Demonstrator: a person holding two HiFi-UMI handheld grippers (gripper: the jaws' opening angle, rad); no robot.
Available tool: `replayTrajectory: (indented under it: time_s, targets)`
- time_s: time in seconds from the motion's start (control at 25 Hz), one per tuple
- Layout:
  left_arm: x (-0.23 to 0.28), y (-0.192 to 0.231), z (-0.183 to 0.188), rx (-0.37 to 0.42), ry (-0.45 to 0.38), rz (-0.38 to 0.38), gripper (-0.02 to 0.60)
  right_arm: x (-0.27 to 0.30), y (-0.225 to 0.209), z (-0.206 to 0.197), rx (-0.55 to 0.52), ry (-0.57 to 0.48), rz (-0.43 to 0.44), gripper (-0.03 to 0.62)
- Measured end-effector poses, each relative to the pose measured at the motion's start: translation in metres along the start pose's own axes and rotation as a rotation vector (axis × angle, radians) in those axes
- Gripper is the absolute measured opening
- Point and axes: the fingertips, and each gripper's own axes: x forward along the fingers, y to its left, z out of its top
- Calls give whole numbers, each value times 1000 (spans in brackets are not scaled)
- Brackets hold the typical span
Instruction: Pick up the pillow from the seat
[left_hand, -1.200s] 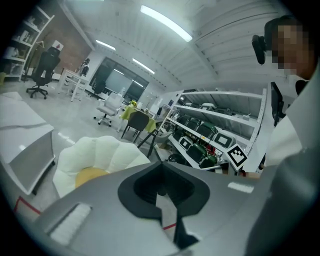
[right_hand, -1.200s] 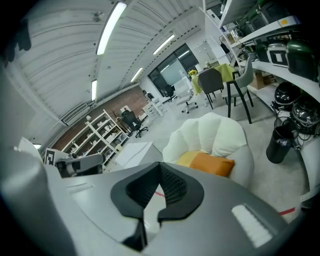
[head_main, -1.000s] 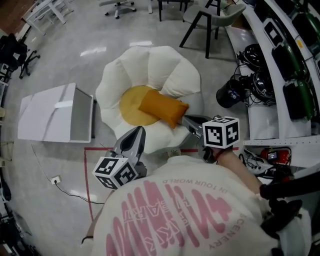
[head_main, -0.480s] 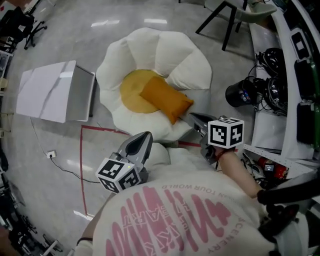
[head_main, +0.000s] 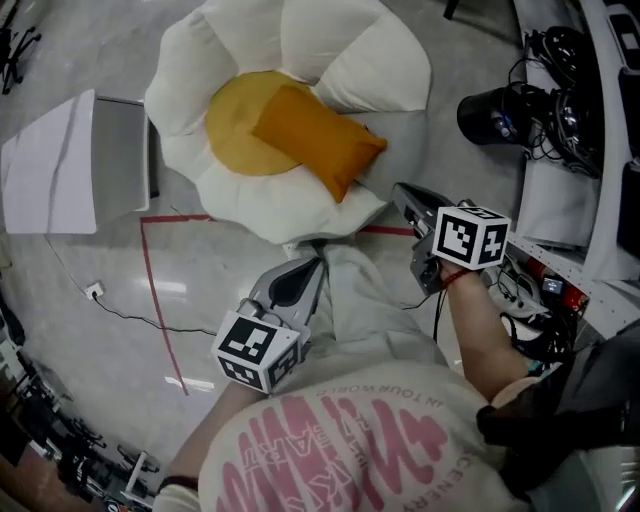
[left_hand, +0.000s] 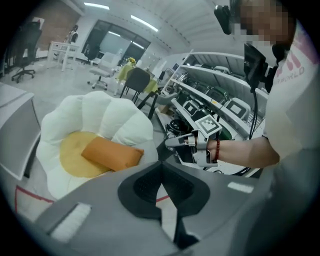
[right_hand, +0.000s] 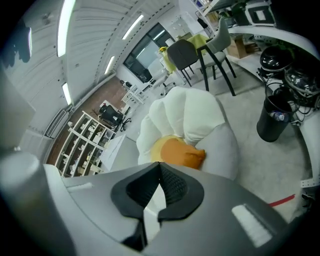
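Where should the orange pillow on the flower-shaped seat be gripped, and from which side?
Probably by its near short end. The pillow lies slantwise on the seat, with that end pointing toward the person and closest to the right gripper. Come in low from the seat's front edge and pinch the soft, plump end between the fingers. That gripper is shut, so it must open first.

Glossy grey floor (head_main: 110, 350) crossed by red tape (head_main: 162, 300) — beyond the jaws of the right gripper (right_hand: 159, 163), dark chairs (right_hand: 186, 54), open shelving (right_hand: 82, 140), strip lights (right_hand: 64, 25) overhead.
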Motion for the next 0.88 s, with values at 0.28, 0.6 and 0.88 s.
replayTrajectory:
  time_s: [0.28,0.6,0.88]
  targets:
    - [62,85,-49,84,148,5,14,37,-63,-11,37,-96,-46,3]
    - [152,146,-99,44,258,-62,144,102,-114,-33,277,-192,28,37]
    - [218,141,-119,-112,259,-99,407,120,-138,-22,434,-240,132,157]
